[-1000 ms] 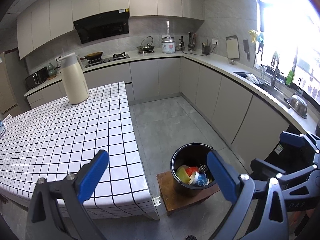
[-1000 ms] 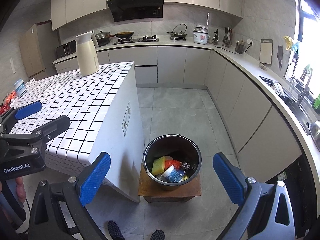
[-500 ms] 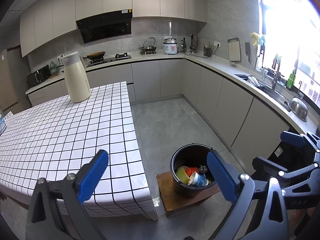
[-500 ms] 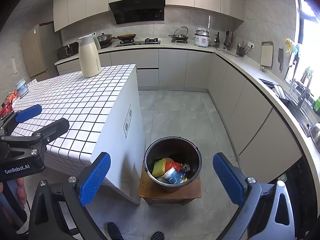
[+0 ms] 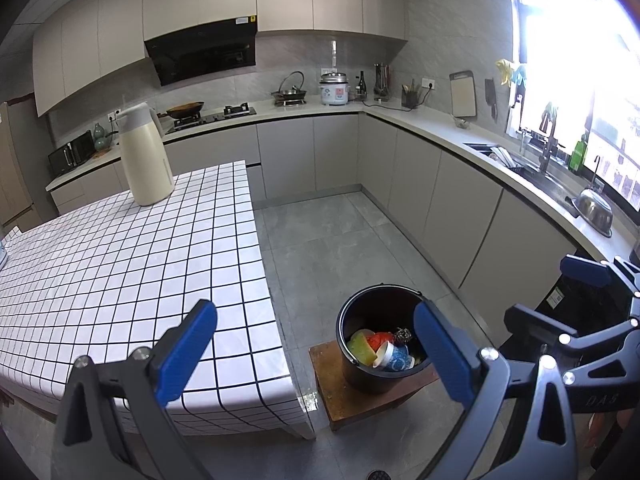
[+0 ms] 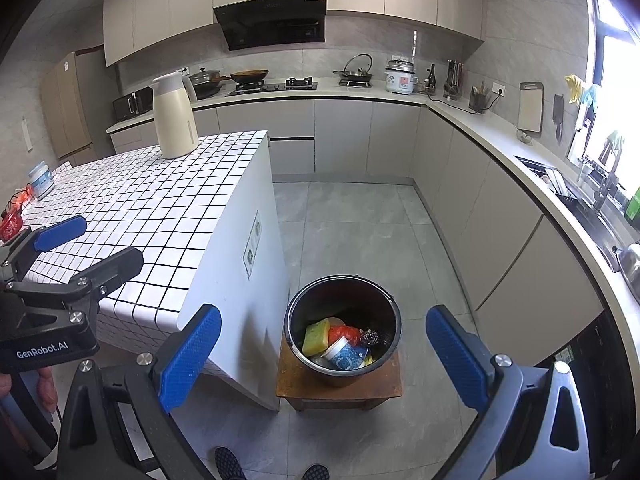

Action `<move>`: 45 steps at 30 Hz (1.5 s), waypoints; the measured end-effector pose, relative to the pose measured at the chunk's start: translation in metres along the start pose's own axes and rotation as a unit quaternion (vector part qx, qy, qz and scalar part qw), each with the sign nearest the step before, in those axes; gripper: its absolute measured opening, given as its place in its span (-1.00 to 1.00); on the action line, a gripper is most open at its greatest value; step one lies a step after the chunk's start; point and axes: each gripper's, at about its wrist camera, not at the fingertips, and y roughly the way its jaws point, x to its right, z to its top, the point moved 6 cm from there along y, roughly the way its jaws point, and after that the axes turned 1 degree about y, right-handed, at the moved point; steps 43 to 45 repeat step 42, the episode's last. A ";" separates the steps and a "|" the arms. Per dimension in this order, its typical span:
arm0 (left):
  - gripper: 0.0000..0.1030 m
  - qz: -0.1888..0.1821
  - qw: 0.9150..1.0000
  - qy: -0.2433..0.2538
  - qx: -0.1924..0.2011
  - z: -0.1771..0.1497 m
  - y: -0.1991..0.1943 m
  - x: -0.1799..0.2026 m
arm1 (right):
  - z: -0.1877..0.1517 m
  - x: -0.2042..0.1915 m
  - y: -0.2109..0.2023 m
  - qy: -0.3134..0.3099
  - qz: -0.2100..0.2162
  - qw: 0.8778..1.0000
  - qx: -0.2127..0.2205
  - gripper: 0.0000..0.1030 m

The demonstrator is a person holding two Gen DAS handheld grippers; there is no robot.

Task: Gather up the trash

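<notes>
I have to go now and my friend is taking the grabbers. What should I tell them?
Left gripper: open, holding nothing, above the edge of the tiled table.
Right gripper: open, holding nothing, above the black bucket.
The bucket sits on a low wooden stool beside the table and already holds a yellow sponge, a red wrapper and a blue cup.
Left: check the far end of the table, where a jar and something red stand; they may not be trash.

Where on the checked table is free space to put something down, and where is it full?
The white checked tabletop is bare between the cream thermos jug and its near edge. The small wooden stool is almost filled by the black trash bucket.
</notes>
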 end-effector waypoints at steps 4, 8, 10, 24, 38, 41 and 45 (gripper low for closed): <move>0.94 -0.001 1.000 0.001 -0.002 0.000 0.001 0.000 | 0.000 0.001 0.001 0.002 0.000 1.000 -0.001 1.00; 0.94 -0.003 1.000 0.002 -0.003 0.000 0.001 0.001 | -0.002 0.003 0.003 0.004 -0.001 1.000 -0.004 1.00; 0.94 -0.004 1.000 0.003 -0.002 0.000 0.002 0.002 | -0.002 0.004 0.003 0.002 -0.003 1.000 -0.004 1.00; 0.94 -0.012 1.000 0.014 -0.002 -0.001 0.005 0.008 | -0.002 0.005 0.002 0.000 -0.006 1.000 -0.003 1.00; 0.94 -0.023 1.000 0.019 -0.005 0.000 0.009 0.009 | 0.000 0.006 0.007 -0.002 -0.007 1.000 -0.006 1.00; 0.94 -0.021 1.000 0.018 -0.010 -0.001 0.011 0.008 | 0.000 0.008 0.009 0.000 -0.007 1.000 -0.007 1.00; 0.94 -0.021 1.000 0.017 -0.012 -0.002 0.011 0.008 | 0.000 0.009 0.009 0.001 -0.007 1.000 -0.008 1.00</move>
